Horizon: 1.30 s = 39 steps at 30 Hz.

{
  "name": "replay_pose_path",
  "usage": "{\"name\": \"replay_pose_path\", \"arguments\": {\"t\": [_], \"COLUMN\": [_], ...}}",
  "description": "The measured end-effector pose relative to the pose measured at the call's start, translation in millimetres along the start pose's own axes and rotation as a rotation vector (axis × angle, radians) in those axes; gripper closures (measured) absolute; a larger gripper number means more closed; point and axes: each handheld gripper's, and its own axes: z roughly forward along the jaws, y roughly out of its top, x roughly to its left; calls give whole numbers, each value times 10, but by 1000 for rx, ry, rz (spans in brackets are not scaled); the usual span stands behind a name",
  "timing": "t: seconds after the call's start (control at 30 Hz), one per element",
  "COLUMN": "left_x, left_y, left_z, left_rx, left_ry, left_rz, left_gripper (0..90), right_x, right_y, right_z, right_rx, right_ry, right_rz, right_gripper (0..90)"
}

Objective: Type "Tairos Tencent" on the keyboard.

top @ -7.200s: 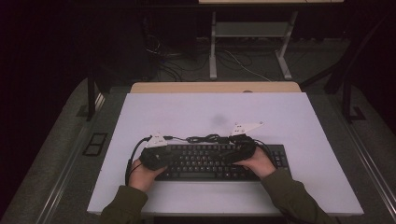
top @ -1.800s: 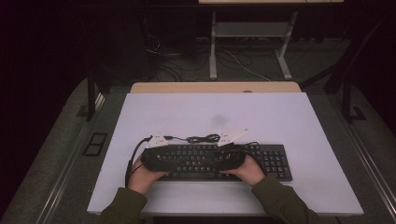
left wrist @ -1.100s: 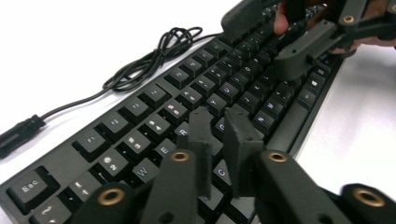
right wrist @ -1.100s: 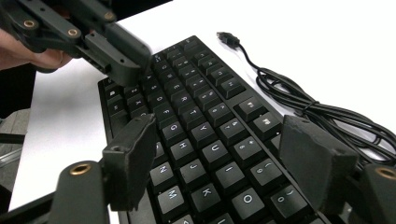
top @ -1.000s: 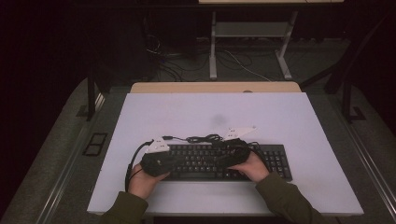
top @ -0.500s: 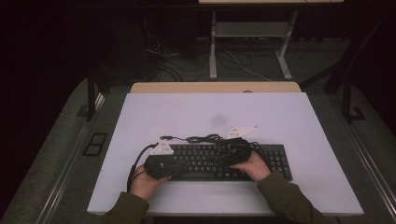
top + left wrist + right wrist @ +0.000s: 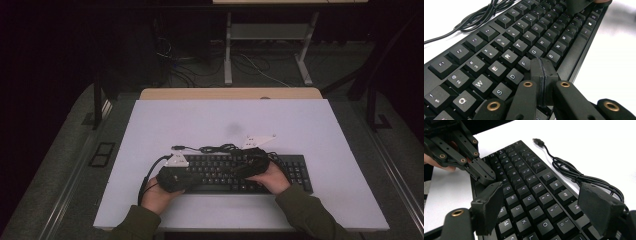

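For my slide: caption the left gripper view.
Shut left tongs poised over a black keyboard near the F key.

Both tools, left tool (image 7: 176,176) and right tool (image 7: 251,164), rest over the black keyboard (image 7: 300,175).

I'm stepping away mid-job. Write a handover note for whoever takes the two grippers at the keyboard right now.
Left gripper: jaws shut, nothing between them, tip down among the keys near F and G, like a single poking finger.
Right gripper: jaws open and empty, hovering above the U, I, J, K area.
Keyboard: lies flat on the white table, near its front edge. Its cable lies bundled behind it with the plug free on the table.
Done: both grippers are in place over the keys.
Left: I cannot tell which keys have been pressed; the pressing itself is probably yours to carry on.
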Motion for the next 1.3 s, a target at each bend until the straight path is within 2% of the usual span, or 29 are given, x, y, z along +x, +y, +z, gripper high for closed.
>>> {"name": "replay_pose_path", "arguments": {"t": [0.13, 0.5, 0.83, 1.3], "left_x": [-7, -12, -17, 2], "left_y": [-3, 2, 19, 60], "left_z": [11, 20, 6, -73], "left_rx": [-7, 6, -14, -40], "left_ry": [-1, 0, -3, 5], "left_rz": [-12, -1, -5, -10], "left_gripper": [892, 893, 890, 893], "right_x": [1, 5, -5, 2], "right_y": [1, 3, 0, -21], "right_z": [1, -2, 3, -1], "right_rx": [0, 1, 1, 10], "right_ry": [1, -3, -9, -13], "right_rz": [-2, -4, -4, -6], "right_gripper": [204, 199, 144, 144]}}
